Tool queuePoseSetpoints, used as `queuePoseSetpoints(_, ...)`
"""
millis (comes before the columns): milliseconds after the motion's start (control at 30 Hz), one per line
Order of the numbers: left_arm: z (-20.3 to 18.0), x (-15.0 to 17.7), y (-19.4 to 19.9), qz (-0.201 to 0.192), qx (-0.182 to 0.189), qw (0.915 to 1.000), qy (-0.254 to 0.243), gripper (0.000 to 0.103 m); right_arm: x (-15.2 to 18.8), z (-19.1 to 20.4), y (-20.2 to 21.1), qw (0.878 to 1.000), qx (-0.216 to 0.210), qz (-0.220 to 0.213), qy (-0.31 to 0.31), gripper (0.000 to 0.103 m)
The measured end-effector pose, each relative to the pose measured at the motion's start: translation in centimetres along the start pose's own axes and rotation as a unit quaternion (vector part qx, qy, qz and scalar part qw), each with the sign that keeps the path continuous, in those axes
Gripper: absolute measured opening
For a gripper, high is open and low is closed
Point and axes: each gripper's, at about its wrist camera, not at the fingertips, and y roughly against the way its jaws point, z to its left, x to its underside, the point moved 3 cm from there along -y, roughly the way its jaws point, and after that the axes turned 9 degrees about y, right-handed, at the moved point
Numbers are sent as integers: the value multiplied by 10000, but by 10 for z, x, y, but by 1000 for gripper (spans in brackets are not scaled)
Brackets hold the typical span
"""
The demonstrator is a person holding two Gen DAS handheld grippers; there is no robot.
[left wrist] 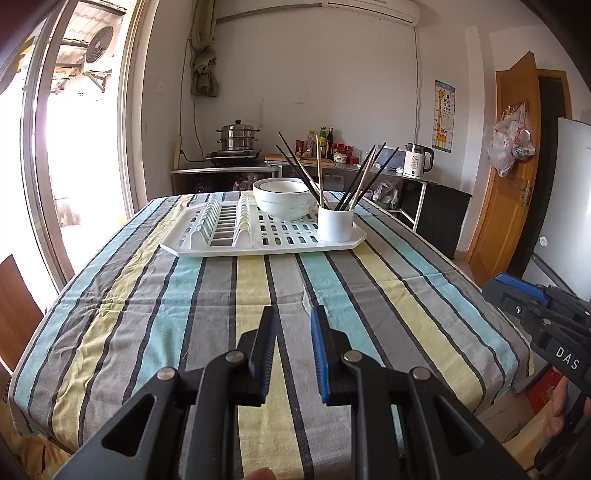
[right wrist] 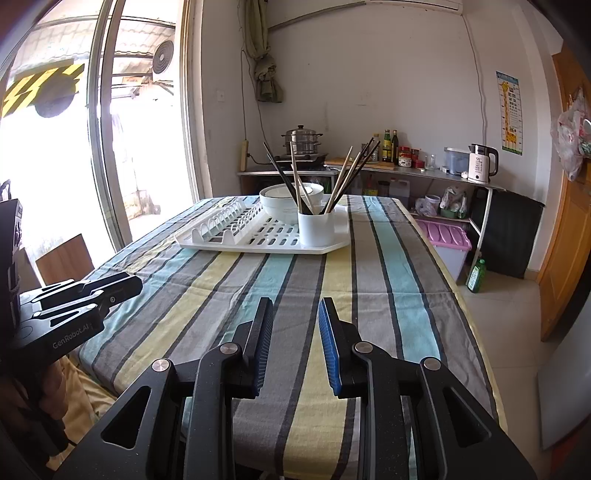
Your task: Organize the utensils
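Left claw (left wrist: 293, 325) and right claw (right wrist: 295, 314) hover part-open and empty over the striped bench (left wrist: 258, 295); chopsticks (left wrist: 354, 177) splay from a cup (left wrist: 335, 223) on the far rack (left wrist: 207, 247). A careless grab could topple the cup.

— Bright in here. That sliding glass door (right wrist: 110, 129) lets in a glare, and a fan unit (left wrist: 99, 44) hangs outside.

— White walls (left wrist: 332, 74), a bit scuffed, with an air conditioner (left wrist: 373, 9) up top and a giraffe chart (right wrist: 510, 112).

— The striped tablecloth (right wrist: 369, 277) fills the middle.

— Behind it, a steel counter (right wrist: 424, 171) carries a steamer pot (right wrist: 302, 139), bottles (right wrist: 390, 146) and a white kettle (right wrist: 480, 164). A wooden door (left wrist: 513, 166) stands open on the right, above pale floor tiles (right wrist: 506, 314).
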Motion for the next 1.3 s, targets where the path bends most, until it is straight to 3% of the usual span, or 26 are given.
queuePoseSetpoints(1300,-2,2,-1,44,11,10000,-62,20,1,0,1,10000,-22,24,15,26)
